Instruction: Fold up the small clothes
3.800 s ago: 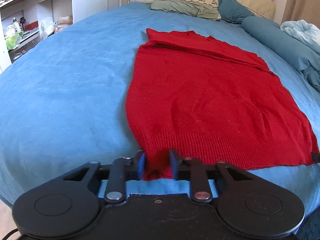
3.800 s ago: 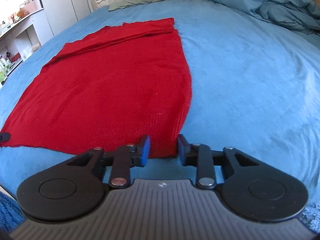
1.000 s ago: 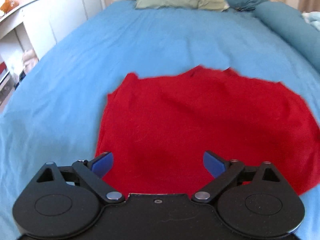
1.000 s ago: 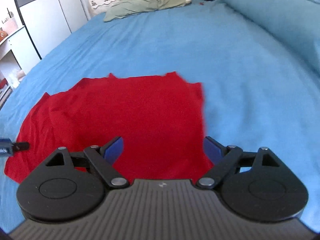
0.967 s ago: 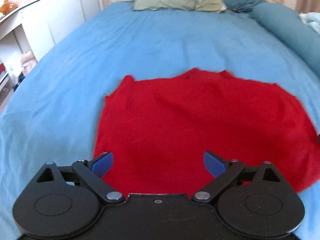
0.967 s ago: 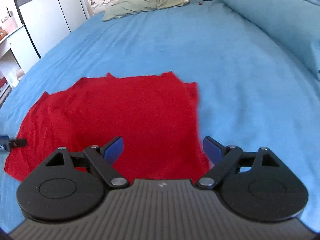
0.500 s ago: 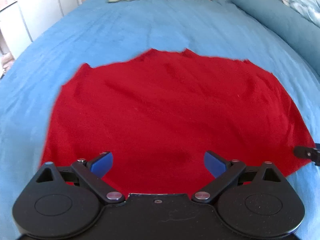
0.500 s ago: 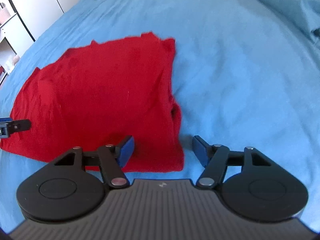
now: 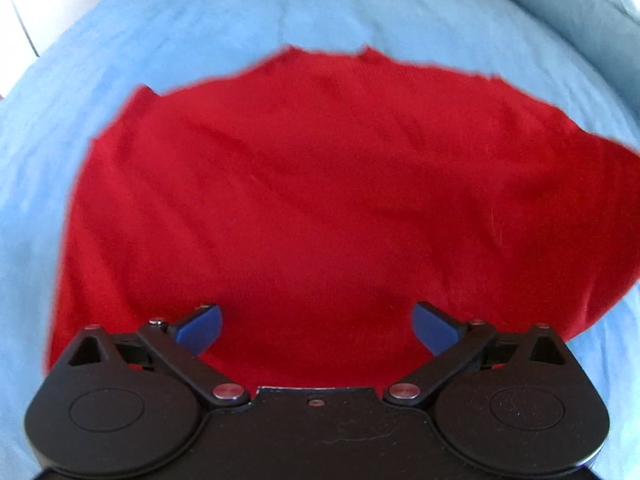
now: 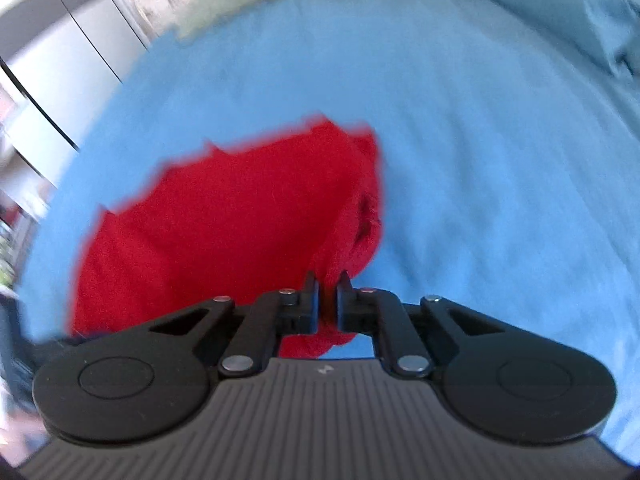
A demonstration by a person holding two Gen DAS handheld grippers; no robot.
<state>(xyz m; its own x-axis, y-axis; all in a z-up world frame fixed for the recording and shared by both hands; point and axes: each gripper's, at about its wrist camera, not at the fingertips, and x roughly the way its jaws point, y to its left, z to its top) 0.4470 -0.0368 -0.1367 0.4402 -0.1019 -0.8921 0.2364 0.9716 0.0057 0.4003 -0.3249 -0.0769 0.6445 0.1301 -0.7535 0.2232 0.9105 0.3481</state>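
A red knit sweater (image 9: pixel 320 184) lies folded in half on the blue bedspread (image 9: pixel 200 24), filling most of the left wrist view. My left gripper (image 9: pixel 316 326) hangs open over its near edge, blue pads wide apart, nothing between them. In the right wrist view the sweater (image 10: pixel 224 224) has its near right corner pulled up into a bunched ridge. My right gripper (image 10: pixel 327 288) is shut on that corner, with red cloth pinched between the fingers. This view is blurred by motion.
The blue bedspread (image 10: pixel 500 160) spreads out around the sweater. A rumpled teal duvet (image 10: pixel 580 4) lies at the far right. White cupboard doors (image 10: pixel 80 52) stand beyond the bed's left side, pillows blurred at the head.
My right gripper closed from wide open onto the sweater's near right corner and lifted it, rolling as it rose. My left gripper, still open, came down closer over the sweater.
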